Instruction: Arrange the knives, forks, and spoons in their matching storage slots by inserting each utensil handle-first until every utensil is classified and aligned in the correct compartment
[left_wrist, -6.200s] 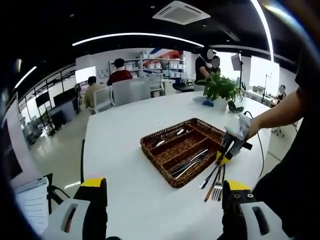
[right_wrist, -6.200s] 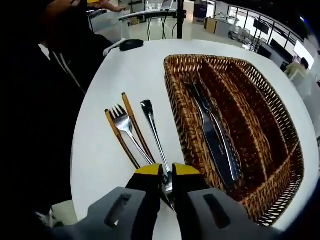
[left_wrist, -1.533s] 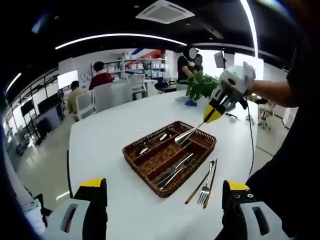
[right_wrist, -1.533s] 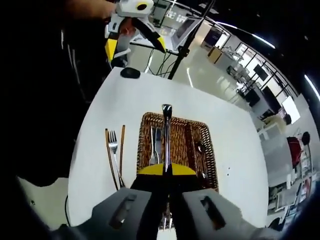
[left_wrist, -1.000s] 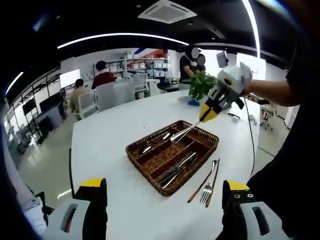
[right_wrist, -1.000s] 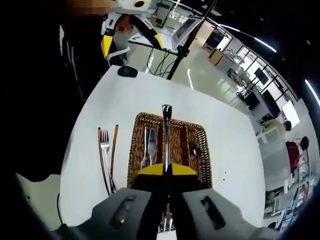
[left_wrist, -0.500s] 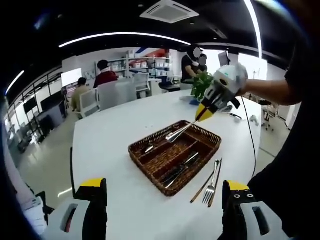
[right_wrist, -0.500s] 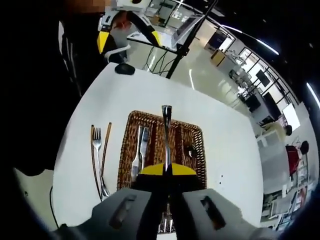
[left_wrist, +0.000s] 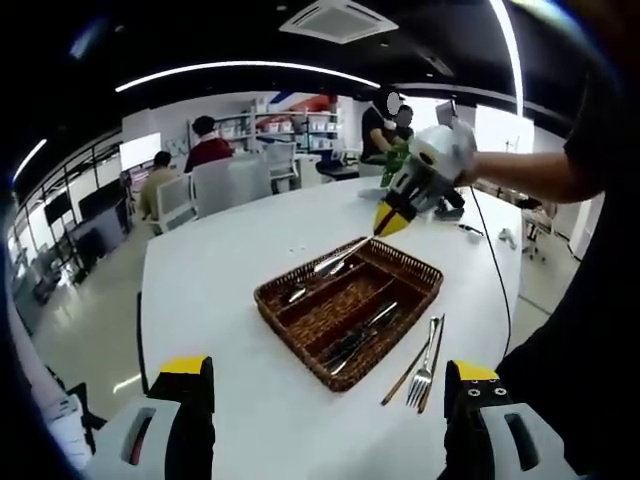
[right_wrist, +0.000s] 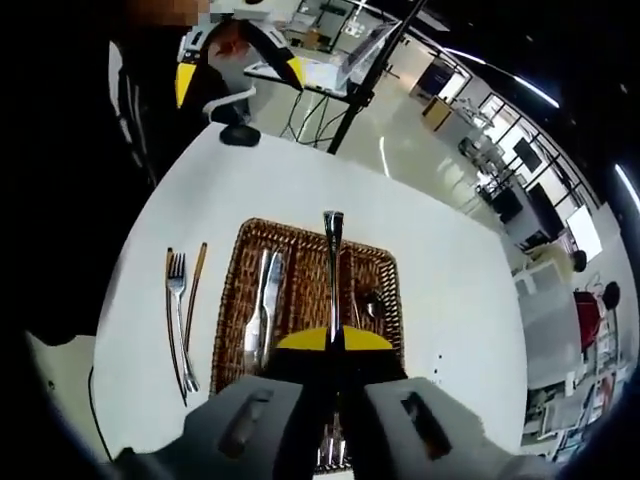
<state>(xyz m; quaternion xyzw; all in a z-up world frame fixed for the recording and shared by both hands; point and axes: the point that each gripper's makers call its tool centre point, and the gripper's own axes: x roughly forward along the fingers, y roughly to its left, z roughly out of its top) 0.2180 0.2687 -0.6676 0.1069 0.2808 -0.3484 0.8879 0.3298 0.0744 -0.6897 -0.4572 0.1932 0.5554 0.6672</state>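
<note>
A brown wicker basket (left_wrist: 300, 345) with three long slots sits on the white table (left_wrist: 220, 300). Knives (left_wrist: 365, 330) lie in its near slot and spoons (left_wrist: 296, 294) in the far one. My right gripper (left_wrist: 388, 218) hangs above the basket, shut on a fork (left_wrist: 340, 258) with the handle pointing forward. In the right gripper view, the right gripper (right_wrist: 331, 342) holds the fork's handle (right_wrist: 332, 265) over the basket (right_wrist: 226, 310), between the knives (right_wrist: 260, 310) and a spoon (right_wrist: 371, 306). My left gripper (left_wrist: 326, 420) is open and holds nothing; the left gripper (right_wrist: 238, 72) is off the table.
A second fork (left_wrist: 422, 368) and brown chopsticks (left_wrist: 405, 372) lie on the table beside the basket's knife side. A potted plant (left_wrist: 398, 168) stands at the far end. People sit on chairs behind. A black mouse (right_wrist: 238, 135) lies near the table edge.
My right gripper has carried the fork across the basket, from above the knife side toward the spoon side. The left gripper has stayed open and still.
</note>
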